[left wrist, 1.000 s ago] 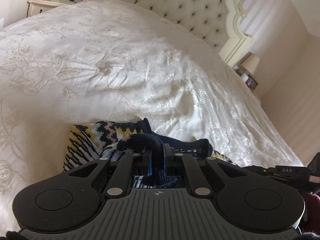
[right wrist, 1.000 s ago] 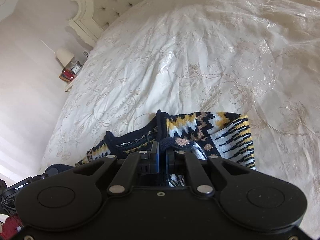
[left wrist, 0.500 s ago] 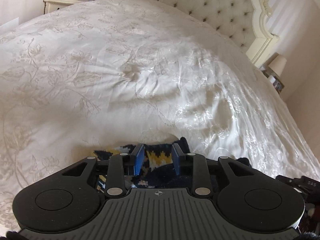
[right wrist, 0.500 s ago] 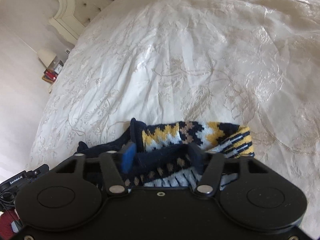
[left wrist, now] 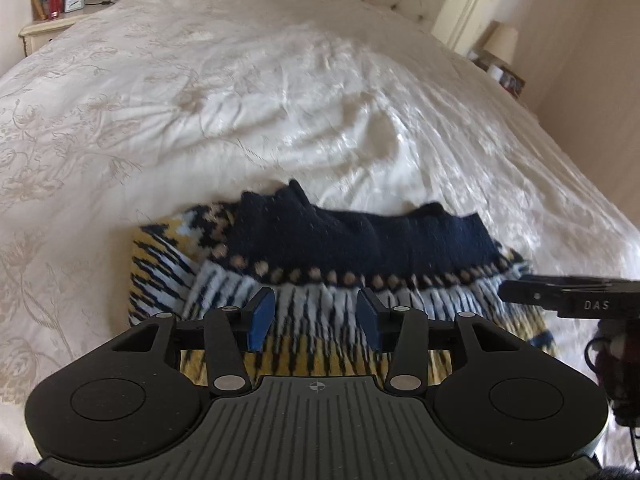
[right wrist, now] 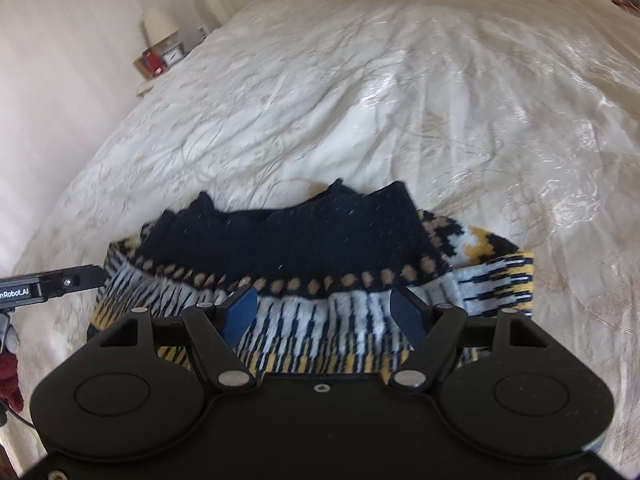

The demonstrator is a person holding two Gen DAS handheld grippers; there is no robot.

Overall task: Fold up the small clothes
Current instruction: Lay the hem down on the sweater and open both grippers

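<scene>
Left wrist view: both the left gripper and right gripper are being held released above the folded knit sweater, lying on the bedspread.

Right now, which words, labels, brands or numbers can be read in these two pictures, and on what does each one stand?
"DAS": white letters on the black body of the right tool, seen in the left wrist view.
"nRobot.AI": white letters, start cut off by the frame edge, on the left tool, seen in the right wrist view.
The clock on the nightstand: its face is too small to read.
</scene>
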